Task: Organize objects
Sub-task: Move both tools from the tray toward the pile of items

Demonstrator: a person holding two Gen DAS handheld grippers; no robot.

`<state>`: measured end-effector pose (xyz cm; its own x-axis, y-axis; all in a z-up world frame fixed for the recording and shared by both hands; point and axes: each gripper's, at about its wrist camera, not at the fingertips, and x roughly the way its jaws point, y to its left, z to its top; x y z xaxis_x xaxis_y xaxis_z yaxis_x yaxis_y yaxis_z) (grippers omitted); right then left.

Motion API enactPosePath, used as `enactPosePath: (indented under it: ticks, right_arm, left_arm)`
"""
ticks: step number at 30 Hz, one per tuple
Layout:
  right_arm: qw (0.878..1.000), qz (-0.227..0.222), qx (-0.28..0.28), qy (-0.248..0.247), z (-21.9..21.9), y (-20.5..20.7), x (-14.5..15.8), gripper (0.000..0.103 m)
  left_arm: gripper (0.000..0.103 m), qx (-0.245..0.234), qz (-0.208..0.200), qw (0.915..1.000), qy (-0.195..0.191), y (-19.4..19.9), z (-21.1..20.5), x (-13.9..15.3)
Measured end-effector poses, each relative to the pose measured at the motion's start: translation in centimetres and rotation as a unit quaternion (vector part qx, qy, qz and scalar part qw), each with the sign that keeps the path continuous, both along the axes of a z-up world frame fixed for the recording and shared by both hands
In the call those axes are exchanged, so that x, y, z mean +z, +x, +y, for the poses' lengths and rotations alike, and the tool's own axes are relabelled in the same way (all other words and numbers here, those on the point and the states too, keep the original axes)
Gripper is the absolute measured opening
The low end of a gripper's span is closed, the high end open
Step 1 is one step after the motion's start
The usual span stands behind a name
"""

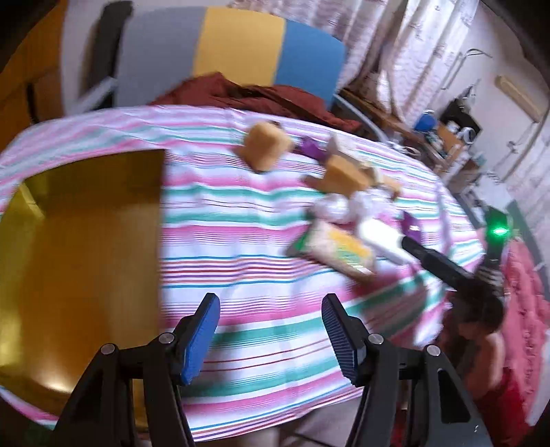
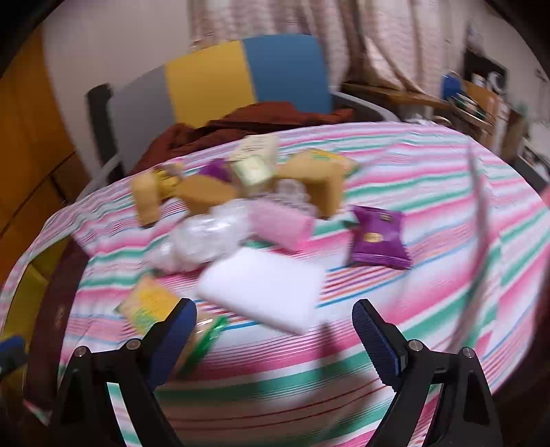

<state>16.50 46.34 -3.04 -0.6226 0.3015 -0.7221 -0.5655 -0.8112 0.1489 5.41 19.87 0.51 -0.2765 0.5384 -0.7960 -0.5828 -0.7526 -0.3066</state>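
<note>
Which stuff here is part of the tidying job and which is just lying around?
Job: white sponge, purple packet, pink sponge, yellow box, both open grippers, left and right.
Lying about: maroon cloth, chair, curtain.

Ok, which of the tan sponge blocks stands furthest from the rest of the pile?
The tan sponge at the pile's far left edge in the right wrist view; the other tan blocks sit within the clutter.

Left gripper (image 1: 271, 302): two black angular plastic arms joined by round silver screws, each ending in a blue ribbed rubber pad (image 1: 201, 340) (blurred). Right gripper (image 2: 275, 313): the same black frame, silver screws and blue ribbed pads (image 2: 376, 338).
</note>
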Motion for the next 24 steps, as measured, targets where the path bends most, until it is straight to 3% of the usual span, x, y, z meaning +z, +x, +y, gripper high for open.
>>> enactPosePath:
  ticks: [3, 10, 14, 19, 22, 24]
  right_arm:
    - [0.999, -0.005, 0.029, 0.015, 1.2, -0.9, -0.6, 0.093]
    - [0.991, -0.015, 0.132, -0.025, 3.6, -3.9, -3.1, 0.093]
    - [0.991, -0.006, 0.125, -0.044, 3.2, -3.5, -3.2, 0.091]
    - [0.987, -0.008, 0.158, -0.037, -1.2, -1.8, -2.8, 0.071]
    - [0.987, 0.018, 0.145, -0.074, -1.5, -0.4, -2.6, 0.070]
    - [0.990, 0.027, 0.123, -0.070, -1.0, 0.2, -2.3, 0.070]
  left_arm:
    - [0.063, -0.025, -0.030, 0.9992, -0.001, 0.2, 2.5, -0.9]
    - [0.063, -0.047, -0.076, 0.9959, -0.015, 0.3, 5.7, -3.4]
    - [0.063, -0.036, -0.079, 0.9959, -0.024, -0.1, 6.5, -4.2]
    - [0.063, -0.015, -0.079, 0.9963, -0.031, -1.1, 7.2, -4.6]
    - [0.063, -0.006, -0.081, 0.9963, -0.028, -1.6, 7.7, -4.7]
    - [0.063, -0.001, -0.082, 0.9963, -0.023, -1.8, 8.1, -4.7]
